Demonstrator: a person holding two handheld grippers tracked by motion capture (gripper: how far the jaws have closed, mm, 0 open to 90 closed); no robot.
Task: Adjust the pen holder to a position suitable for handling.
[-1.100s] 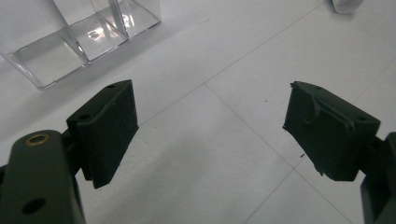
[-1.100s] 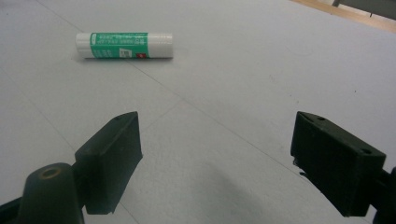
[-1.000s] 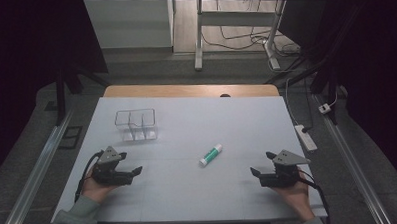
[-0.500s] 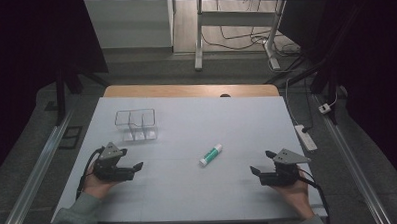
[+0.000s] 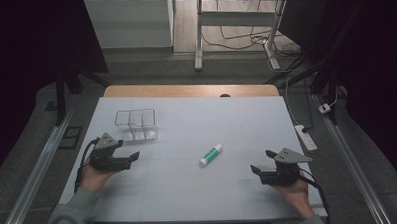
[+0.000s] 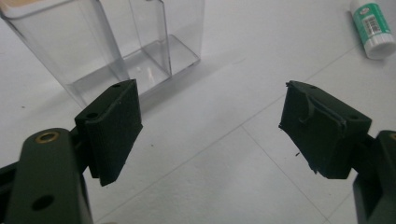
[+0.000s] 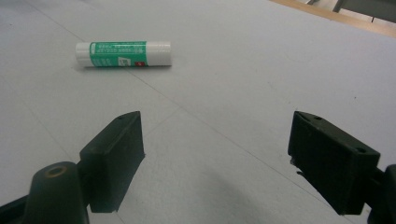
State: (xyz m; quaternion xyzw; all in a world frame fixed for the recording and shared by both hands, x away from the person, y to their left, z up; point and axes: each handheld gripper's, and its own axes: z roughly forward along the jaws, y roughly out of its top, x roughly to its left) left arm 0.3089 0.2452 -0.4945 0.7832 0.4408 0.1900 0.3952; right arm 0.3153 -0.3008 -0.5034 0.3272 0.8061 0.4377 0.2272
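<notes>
Glue stick [image 5: 210, 155] lies untouched mid-table, well apart from the clear divided container [image 5: 135, 125], which appears empty. Left gripper [image 5: 129, 158] and right gripper [image 5: 261, 162] both gape wide, holding nothing; handling apparently not yet begun

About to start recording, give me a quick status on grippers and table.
Left gripper open, empty. Right gripper open, empty. Glue stick lying flat between them, clear divided box beyond left. Nothing in the way.

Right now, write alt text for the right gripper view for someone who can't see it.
A green-and-white glue stick lies on its side on a pale grey table, ahead and to the left of the right claw. The claw's two black jaws rise from the bottom edge, wide apart, holding nothing.
</notes>
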